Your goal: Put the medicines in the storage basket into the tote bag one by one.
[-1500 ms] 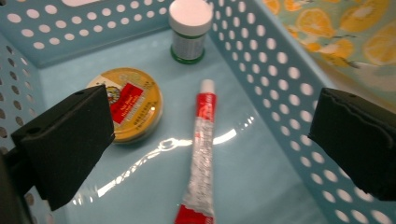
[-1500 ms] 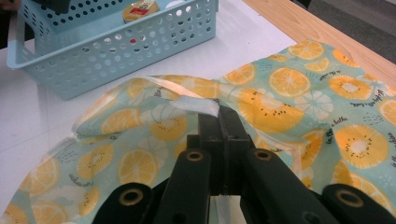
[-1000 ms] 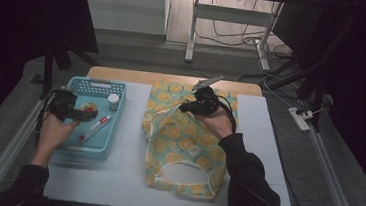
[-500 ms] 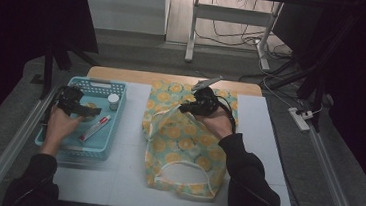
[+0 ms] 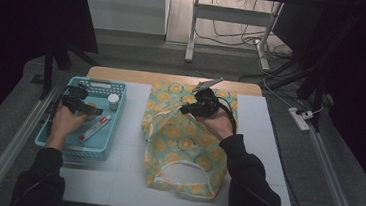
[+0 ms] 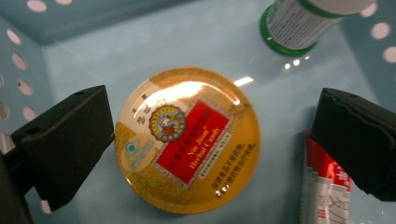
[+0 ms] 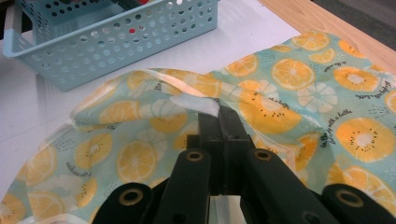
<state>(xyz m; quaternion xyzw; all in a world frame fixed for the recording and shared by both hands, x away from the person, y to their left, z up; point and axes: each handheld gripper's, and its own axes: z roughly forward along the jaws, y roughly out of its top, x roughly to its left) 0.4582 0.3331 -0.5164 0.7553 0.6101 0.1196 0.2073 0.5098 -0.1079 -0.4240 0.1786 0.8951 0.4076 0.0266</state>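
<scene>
While your left gripper [image 6: 210, 140] hangs over the round yellow candy tin [image 6: 187, 140] with its jaws spread wide on either side and touching nothing, the main risk is a bad bite: the tin lies flat on the floor of the blue basket [image 5: 74, 148], low and smooth-lidded, so pads closing above its rim would likely skid over the glossy top or tip it on edge. One jaw also sits right over the red-and-white tube [image 6: 327, 191], which lies just beside the tin, so closing from here could trap the tube or shove it against the tin; the green-banded white bottle [image 6: 299, 23] stands near enough to be knocked if you swing. The tin has no long axis, being round; it lies label up, with the print running on a slant between the jaws. Your right gripper [image 7: 219, 116] is clamped shut on the rim of the citrus-print bag [image 5: 187, 148], holding its mouth raised toward the basket, while the bag's length runs from the far edge of the table back toward you. If that pinch slips, I judge the mouth would collapse flat.
</scene>
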